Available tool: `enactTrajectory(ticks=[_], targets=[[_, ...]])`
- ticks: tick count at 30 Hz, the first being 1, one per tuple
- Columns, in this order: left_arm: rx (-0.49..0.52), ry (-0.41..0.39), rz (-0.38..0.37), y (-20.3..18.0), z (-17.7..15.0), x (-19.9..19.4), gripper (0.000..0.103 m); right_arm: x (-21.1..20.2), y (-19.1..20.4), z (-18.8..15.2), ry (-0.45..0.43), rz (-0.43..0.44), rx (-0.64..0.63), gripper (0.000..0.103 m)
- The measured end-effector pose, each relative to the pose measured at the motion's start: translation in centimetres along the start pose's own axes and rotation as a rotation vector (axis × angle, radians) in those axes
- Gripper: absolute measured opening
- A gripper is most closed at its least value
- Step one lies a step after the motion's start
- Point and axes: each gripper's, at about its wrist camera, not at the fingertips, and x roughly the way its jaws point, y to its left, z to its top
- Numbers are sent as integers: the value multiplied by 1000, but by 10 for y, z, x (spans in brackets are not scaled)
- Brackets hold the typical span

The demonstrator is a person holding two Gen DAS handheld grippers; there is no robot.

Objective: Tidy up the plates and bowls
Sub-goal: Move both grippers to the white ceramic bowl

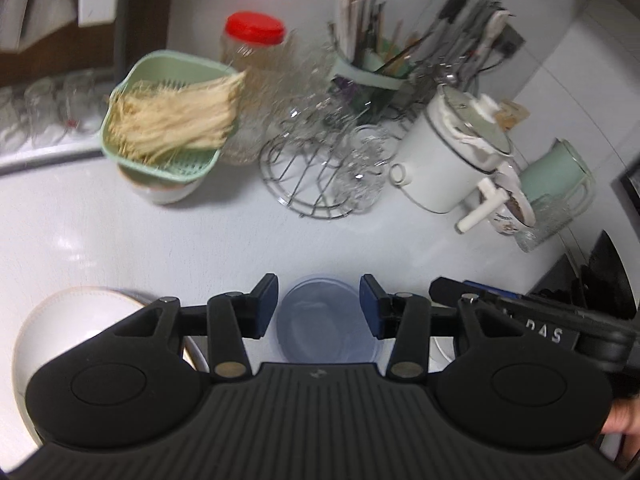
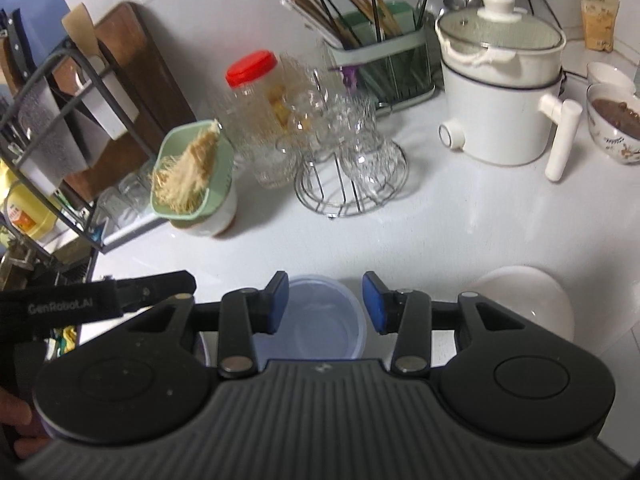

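Hovering with jaws apart and empty, the left gripper (image 1: 319, 306) and right gripper (image 2: 325, 304) both frame the clear blue bowl (image 1: 328, 320) on the table (image 1: 200, 240); white bowls (image 2: 528, 300) beside it lie unstacked, so sorting looks barely begun

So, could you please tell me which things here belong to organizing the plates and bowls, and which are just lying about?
Belong to the job:
- clear blue bowl
- white bowl
- left gripper, open
- right gripper, open

Just lying about:
- red-lidded jar
- green strainer
- white pot
- chopstick holder
- wire glass rack
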Motion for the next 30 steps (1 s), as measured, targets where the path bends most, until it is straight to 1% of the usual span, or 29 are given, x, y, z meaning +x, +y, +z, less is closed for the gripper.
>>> enactTrajectory(ticks=[2, 5, 11, 12, 14, 16, 17, 20, 24, 30], targets=[[28, -5, -1, -3, 2, -8, 52, -9, 3, 2, -26, -1, 6, 44], [42, -24, -22, -5, 3, -21, 53, -22, 8, 3, -65, -12, 9, 44], [69, -53, -39, -7, 2, -38, 66, -43, 14, 0, -134, -37, 19, 44], [78, -56, -37, -8, 1, -39, 70, -45, 15, -1, -143, -44, 14, 44], [101, -54, -26, -9, 0, -36, 73, -49, 14, -4, -155, -59, 8, 44], [107, -36, -12, -10, -1, -31, 73, -52, 12, -5, -162, -68, 12, 44], [110, -34, -17, -11, -1, -29, 74, -53, 11, -5, -165, -72, 10, 44], [126, -33, -18, -18, -1, -25, 81, -57, 5, -6, -190, -97, 6, 44], [146, -42, -39, -31, 1, -19, 82, -62, -9, -6, -208, -107, 34, 44], [189, -29, -54, -62, 7, -4, 83, -69, -34, -3, -228, -133, 54, 44]])
